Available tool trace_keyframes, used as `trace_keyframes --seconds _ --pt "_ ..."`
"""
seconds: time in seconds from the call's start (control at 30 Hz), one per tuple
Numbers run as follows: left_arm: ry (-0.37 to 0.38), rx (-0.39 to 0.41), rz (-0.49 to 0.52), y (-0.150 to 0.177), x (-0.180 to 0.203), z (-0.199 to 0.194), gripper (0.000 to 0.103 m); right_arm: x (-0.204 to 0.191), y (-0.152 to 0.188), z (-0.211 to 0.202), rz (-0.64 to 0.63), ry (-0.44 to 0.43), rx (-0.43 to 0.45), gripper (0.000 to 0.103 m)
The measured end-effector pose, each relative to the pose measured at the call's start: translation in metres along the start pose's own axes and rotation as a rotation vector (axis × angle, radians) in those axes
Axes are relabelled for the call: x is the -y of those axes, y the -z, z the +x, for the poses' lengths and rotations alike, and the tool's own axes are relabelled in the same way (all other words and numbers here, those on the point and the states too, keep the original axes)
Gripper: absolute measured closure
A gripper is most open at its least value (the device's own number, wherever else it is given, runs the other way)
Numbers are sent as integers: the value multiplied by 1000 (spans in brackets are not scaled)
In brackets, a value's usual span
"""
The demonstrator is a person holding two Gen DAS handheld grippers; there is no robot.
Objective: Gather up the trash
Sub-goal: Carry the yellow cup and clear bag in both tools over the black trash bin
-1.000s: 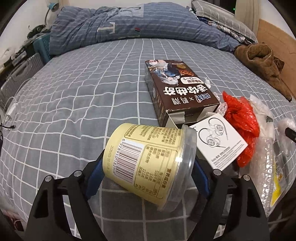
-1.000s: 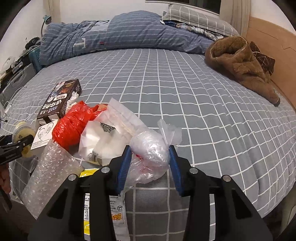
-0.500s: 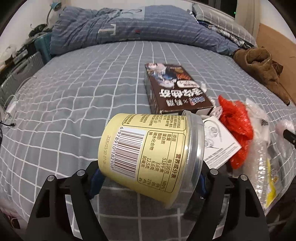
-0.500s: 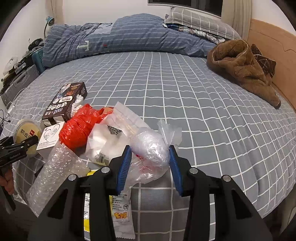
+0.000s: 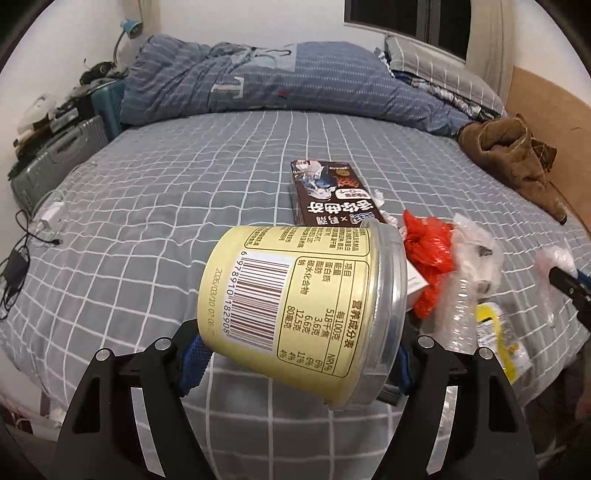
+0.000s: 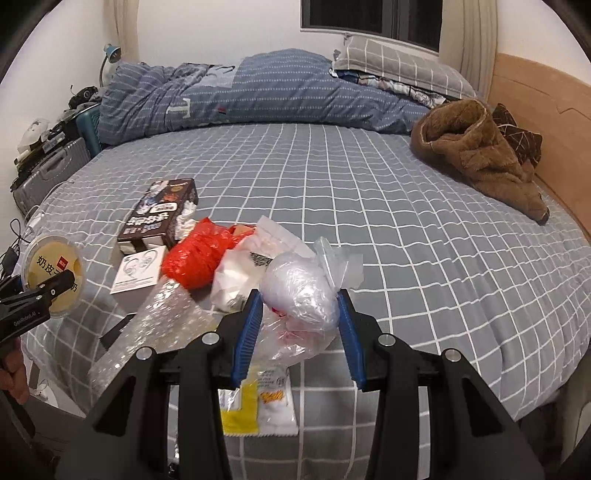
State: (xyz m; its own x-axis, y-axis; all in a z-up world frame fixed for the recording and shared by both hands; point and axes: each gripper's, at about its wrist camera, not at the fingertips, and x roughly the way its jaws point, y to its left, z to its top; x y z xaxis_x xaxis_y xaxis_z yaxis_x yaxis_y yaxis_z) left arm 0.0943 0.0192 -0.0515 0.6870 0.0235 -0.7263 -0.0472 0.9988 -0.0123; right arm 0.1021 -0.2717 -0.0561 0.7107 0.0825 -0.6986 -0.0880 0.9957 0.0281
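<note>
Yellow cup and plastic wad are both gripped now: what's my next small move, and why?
Probably carry both clear of the bed toward a bin; none shows in either view. The left gripper holds the yellow cup sideways, the right gripper the crumpled clear plastic bag. The red bag, brown box and bubble wrap remain.

A wide bed with a grey, white-checked sheet (image 6: pixel 369 221) fills the room. A rumpled blue striped duvet (image 6: pixel 258 96) lies along white walls, beneath a dark window (image 6: pixel 369 18). A light wooden headboard (image 6: pixel 535 110) stands right.
</note>
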Motion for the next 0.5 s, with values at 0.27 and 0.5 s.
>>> trace_keyframes --seconds 0.27,0.5 --pt "14 18 -11 17 11 -35 29 -14 15 -29 -2 -20 21 63" --pt "28 17 -4 36 23 -57 30 -27 38 -53 -6 -40 17 63"
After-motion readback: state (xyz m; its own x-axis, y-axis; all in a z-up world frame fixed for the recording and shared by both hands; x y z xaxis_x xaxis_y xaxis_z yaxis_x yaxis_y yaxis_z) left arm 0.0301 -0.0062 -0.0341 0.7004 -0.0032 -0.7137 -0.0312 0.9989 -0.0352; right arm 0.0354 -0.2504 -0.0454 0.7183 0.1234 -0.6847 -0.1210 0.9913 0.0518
